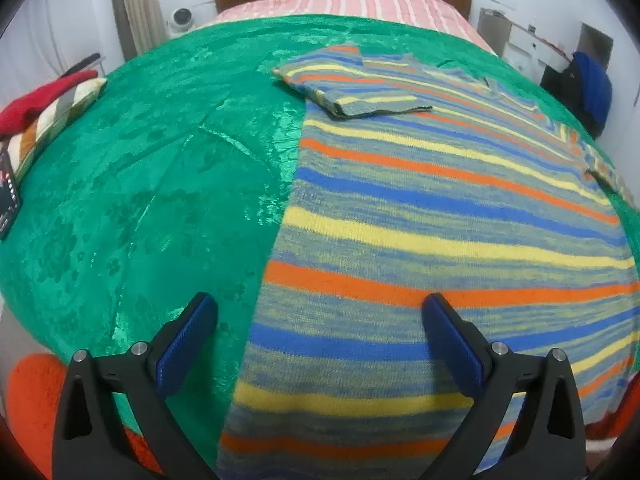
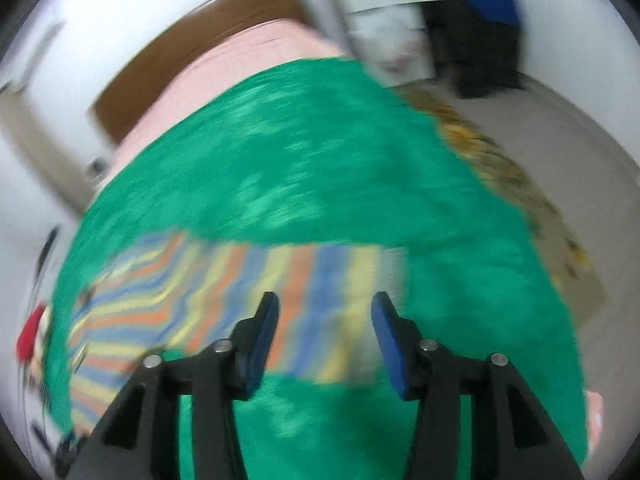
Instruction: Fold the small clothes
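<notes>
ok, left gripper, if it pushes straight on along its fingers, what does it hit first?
Most likely the striped sweater at its left edge, lying flat on the green bedspread. The left gripper is open and empty; depth is uncertain.

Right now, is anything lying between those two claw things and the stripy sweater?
Nothing visible. The left gripper hangs open directly over the striped sweater on the green bedspread. The right gripper, also open, faces the sweater's edge, though that view is blurred.
</notes>
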Tool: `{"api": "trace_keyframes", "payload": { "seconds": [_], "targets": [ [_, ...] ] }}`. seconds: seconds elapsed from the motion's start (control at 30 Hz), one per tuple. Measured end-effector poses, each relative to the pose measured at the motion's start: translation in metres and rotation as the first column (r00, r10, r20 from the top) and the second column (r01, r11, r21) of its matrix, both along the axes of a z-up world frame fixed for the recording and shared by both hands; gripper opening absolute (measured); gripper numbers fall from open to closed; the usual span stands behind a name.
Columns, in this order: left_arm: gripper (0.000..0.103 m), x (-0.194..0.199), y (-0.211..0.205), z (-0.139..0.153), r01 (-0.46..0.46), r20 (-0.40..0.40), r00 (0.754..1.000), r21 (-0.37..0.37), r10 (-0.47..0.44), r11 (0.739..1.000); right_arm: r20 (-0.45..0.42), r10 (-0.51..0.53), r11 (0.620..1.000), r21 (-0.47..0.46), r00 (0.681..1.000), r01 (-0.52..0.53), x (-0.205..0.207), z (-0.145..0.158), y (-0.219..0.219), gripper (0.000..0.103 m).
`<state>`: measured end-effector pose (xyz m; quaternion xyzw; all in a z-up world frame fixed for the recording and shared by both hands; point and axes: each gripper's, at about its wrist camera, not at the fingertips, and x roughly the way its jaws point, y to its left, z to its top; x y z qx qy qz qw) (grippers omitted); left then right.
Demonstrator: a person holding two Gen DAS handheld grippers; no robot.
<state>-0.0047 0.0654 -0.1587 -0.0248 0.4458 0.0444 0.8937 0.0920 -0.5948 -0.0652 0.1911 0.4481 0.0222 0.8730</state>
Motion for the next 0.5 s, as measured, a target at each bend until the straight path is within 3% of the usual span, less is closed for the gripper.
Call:
{"api": "trace_keyframes", "payload": {
  "seconds": [0.07,0.17,0.27,0.33,0.4,0.5],
  "targets": [
    [0.103,-0.002,0.0,-0.001,0.007,0.009,1.0,0.004,-0.007,1.0,-0.031,0.081,0.997,-0.019,0.996,-0.081,0.001,-0.013,0.026,0.055],
    [0.103,-0.002,0.002,-0.003,0.039,0.003,0.999,-0.007,-0.039,0.999,-0.132,0.056,0.988,-0.137,0.99,-0.074,-0.001,-0.043,0.036,0.052],
    [0.103,-0.003,0.001,-0.003,0.073,-0.008,0.997,0.012,-0.072,0.997,-0.09,-0.012,0.979,-0.204,0.996,-0.007,-0.023,-0.038,0.035,0.049],
    [0.103,-0.003,-0.002,-0.001,0.076,-0.024,0.997,0.026,-0.075,0.997,-0.052,-0.049,0.967,-0.253,0.997,0.034,-0.041,-0.027,0.04,0.054],
    [0.101,-0.003,-0.005,0.006,0.084,-0.049,0.995,0.036,-0.082,0.996,-0.007,-0.028,0.97,-0.241,1.0,0.025,-0.062,-0.014,0.05,0.056],
    [0.101,-0.01,-0.011,0.033,0.137,0.0,0.991,0.032,-0.137,0.99,0.041,0.022,0.97,-0.241,0.999,-0.011,-0.097,0.002,0.069,0.061]
  ]
}}
